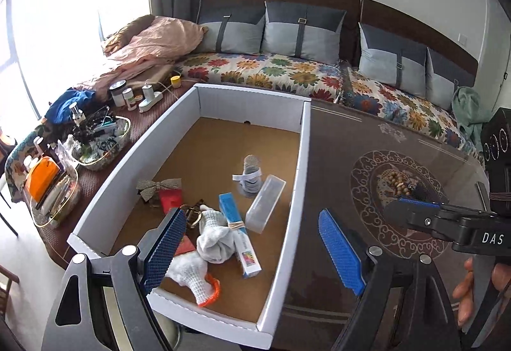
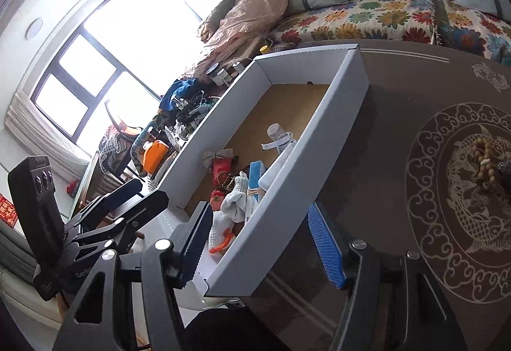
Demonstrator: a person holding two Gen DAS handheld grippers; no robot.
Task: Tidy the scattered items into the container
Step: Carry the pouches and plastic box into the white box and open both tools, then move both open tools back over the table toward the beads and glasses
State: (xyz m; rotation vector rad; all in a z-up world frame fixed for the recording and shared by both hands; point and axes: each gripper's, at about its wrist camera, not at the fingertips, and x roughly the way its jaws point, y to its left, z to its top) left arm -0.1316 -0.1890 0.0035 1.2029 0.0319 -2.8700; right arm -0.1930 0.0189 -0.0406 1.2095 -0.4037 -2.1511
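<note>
Box [image 1: 289, 201] nearly filled; bead bracelet [image 2: 484, 159] alone on table [image 2: 399, 134]. Our left claw [image 1: 252, 250] and right claw [image 2: 265, 242] gape empty. Next we reach right claw to beads.

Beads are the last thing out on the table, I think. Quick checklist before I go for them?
1. Left gripper open and holding nothing: ok.
2. Right gripper open and holding nothing: ok.
3. Beads in view on the table, outside the box: ok.
4. Right gripper near the beads: ok in the left wrist view, where its blue pad sits just in front of them.
5. Free floor in the box for the beads: ok, far half bare.
6. Nothing else left outside on the table: cannot tell, part is out of view.
</note>
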